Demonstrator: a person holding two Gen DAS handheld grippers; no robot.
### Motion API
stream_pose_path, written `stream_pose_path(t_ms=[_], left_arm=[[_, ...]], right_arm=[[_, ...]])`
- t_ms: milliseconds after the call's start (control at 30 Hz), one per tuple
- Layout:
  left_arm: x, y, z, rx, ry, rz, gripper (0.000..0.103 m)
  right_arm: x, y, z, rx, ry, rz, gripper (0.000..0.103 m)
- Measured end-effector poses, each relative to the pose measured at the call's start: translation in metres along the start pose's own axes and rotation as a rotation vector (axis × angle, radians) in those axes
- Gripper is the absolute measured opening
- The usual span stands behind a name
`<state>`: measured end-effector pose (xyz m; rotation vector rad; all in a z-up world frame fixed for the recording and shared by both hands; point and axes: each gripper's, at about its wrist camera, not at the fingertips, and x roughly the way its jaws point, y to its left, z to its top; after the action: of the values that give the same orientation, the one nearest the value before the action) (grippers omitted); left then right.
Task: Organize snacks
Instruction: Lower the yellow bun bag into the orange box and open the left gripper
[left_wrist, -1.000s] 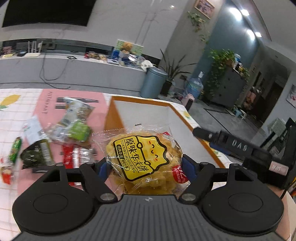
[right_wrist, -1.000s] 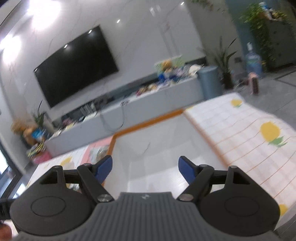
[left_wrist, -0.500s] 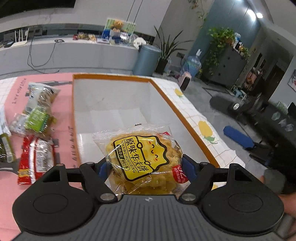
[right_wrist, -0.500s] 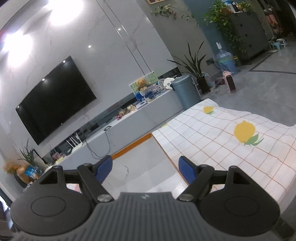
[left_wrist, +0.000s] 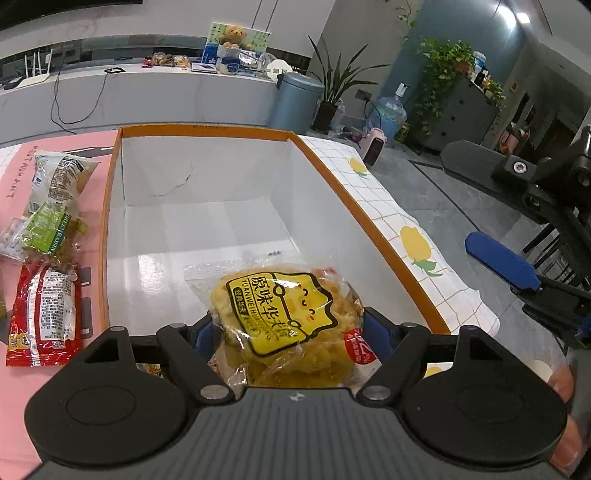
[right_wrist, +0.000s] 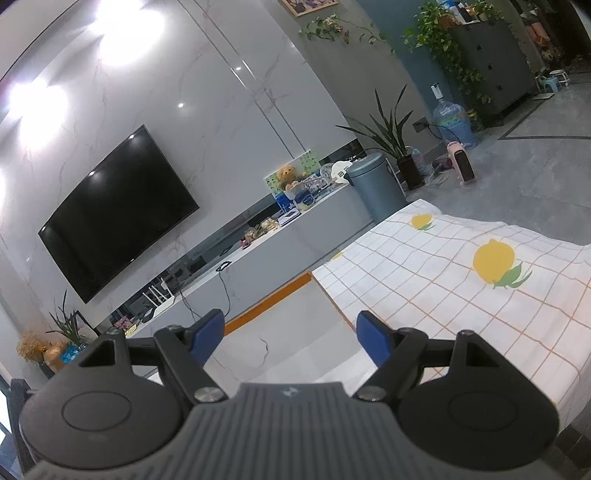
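Note:
My left gripper (left_wrist: 293, 334) is shut on a clear packet of yellow waffle cakes (left_wrist: 284, 314) with a yellow label, held over the near end of the white box with orange rim (left_wrist: 369, 221). The box inside looks bare. My right gripper (right_wrist: 290, 338) is open and empty, raised above the box's right edge (right_wrist: 269, 295) and pointing at the room. It also shows at the right of the left wrist view (left_wrist: 502, 264).
Several snack packets lie on the pink mat left of the box: a red packet (left_wrist: 44, 317), a green raisin packet (left_wrist: 46, 232) and a pale packet (left_wrist: 57, 175). A lemon-print cloth (right_wrist: 461, 280) covers the table right of the box.
My left gripper has carried the waffle packet right from above the snack pile and lowered it over the box. My right gripper has lifted and swung right, away from the box.

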<state>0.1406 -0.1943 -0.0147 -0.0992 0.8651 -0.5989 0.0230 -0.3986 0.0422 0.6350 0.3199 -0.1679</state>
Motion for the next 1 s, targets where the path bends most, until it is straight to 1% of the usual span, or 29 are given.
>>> stream_pose_path(t_ms=[33, 133, 200, 300, 400, 600, 733, 867, 1000], left_arm=[[0.000, 0.001, 0.000, -0.003, -0.006, 0.000, 0.097], [-0.004, 0.000, -0.004, -0.004, -0.010, -0.005, 0.099], [-0.007, -0.002, -0.004, 0.003, -0.024, -0.020, 0.103], [-0.015, -0.005, -0.006, 0.026, -0.057, -0.025, 0.103], [-0.022, -0.007, -0.003, 0.045, -0.079, -0.003, 0.103], [-0.038, -0.001, 0.002, 0.028, -0.094, 0.007, 0.103], [-0.053, 0.006, 0.004, 0.037, -0.100, 0.027, 0.103], [-0.074, 0.017, 0.004, 0.056, -0.123, 0.061, 0.103], [-0.098, 0.034, 0.005, 0.048, -0.151, 0.113, 0.103]], right_arm=[[0.000, 0.000, 0.000, 0.001, 0.001, 0.000, 0.077], [0.000, 0.001, -0.001, 0.000, 0.004, 0.001, 0.077], [0.000, 0.001, -0.001, -0.002, 0.007, 0.002, 0.077], [0.002, 0.001, -0.001, 0.001, 0.010, 0.001, 0.077], [0.001, 0.001, -0.001, 0.002, 0.010, 0.002, 0.077], [0.002, 0.002, -0.002, 0.001, 0.014, 0.003, 0.077], [0.002, 0.008, -0.003, -0.026, 0.017, 0.016, 0.077], [0.003, 0.020, -0.008, -0.076, 0.013, 0.054, 0.077], [0.004, 0.036, -0.016, -0.112, 0.010, 0.097, 0.077]])
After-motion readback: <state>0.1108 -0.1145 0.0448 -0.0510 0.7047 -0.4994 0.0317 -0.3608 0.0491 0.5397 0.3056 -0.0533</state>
